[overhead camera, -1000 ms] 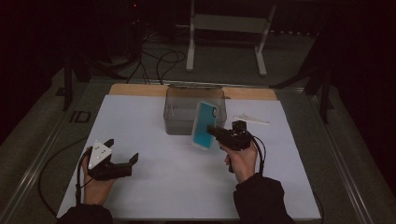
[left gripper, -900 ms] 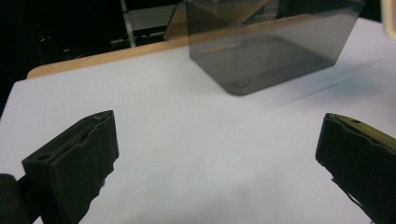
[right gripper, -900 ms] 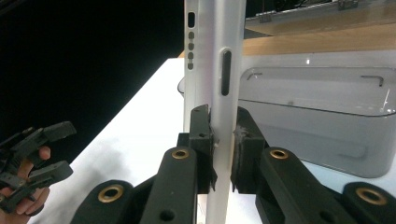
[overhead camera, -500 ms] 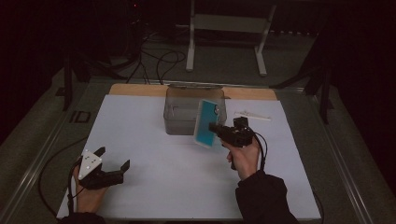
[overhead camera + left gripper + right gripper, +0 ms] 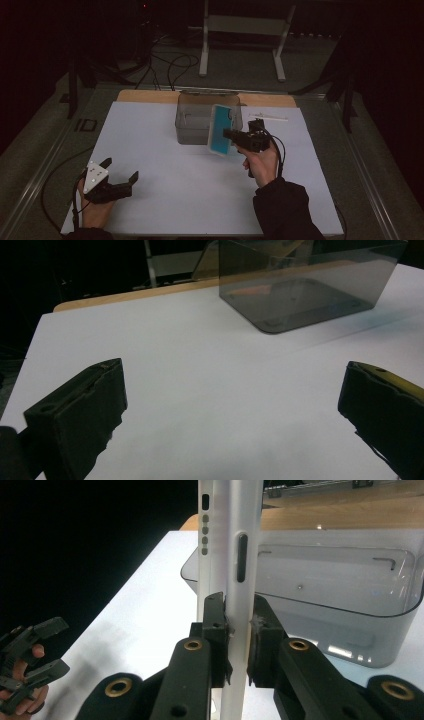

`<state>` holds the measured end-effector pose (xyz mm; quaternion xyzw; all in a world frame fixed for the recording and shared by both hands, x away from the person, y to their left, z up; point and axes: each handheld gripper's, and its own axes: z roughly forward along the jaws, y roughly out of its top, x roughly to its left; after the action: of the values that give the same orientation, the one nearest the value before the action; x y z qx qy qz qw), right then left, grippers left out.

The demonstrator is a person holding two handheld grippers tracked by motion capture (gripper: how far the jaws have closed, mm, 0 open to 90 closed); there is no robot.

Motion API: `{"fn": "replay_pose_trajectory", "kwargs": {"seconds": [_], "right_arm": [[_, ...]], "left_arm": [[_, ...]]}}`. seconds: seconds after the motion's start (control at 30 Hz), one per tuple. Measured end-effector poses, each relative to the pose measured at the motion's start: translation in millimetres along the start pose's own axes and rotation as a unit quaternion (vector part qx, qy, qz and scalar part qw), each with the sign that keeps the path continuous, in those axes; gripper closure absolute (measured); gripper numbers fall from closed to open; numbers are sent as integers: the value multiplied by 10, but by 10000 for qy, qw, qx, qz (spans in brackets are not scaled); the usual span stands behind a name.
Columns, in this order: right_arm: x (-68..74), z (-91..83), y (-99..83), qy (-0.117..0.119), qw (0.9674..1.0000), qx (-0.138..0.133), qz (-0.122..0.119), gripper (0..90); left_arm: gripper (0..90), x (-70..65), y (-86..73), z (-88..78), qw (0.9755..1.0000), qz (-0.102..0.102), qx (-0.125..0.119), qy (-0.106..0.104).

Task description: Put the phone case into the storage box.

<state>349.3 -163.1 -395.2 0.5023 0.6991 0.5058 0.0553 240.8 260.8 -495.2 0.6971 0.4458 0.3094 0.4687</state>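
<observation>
Holding a phone case (image 5: 219, 130) upright in the air, just in front of a clear bin (image 5: 192, 125).
The right gripper (image 5: 234, 135) clamps its edge; lowering it inside seems next. The left gripper (image 5: 119, 176) rests wide apart, empty, near the table (image 5: 165, 165) edge.

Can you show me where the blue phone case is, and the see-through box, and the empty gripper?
Phone case (image 5: 220, 131), high view, on its blue face.
Box (image 5: 192, 124), high view, on its front wall.
Left gripper (image 5: 119, 174), high view, between its open fingertips.
</observation>
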Motion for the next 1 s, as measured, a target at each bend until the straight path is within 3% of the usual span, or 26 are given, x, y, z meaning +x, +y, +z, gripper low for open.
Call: {"fn": "replay_pose_trajectory", "kwargs": {"seconds": [0.3,0.83,1.0], "right_arm": [[-31,-3,161,-99,9998,163,64,816],[-34,18,417,-361,9988,313,-104,816],[-49,22,468,-377,9987,325,-56,816]], "left_arm": [[4,-5,-8,3,10000,0,-11,19],[4,-20,-18,10,10000,9,0,19],[4,-26,-19,14,10000,14,-4,22]]}}
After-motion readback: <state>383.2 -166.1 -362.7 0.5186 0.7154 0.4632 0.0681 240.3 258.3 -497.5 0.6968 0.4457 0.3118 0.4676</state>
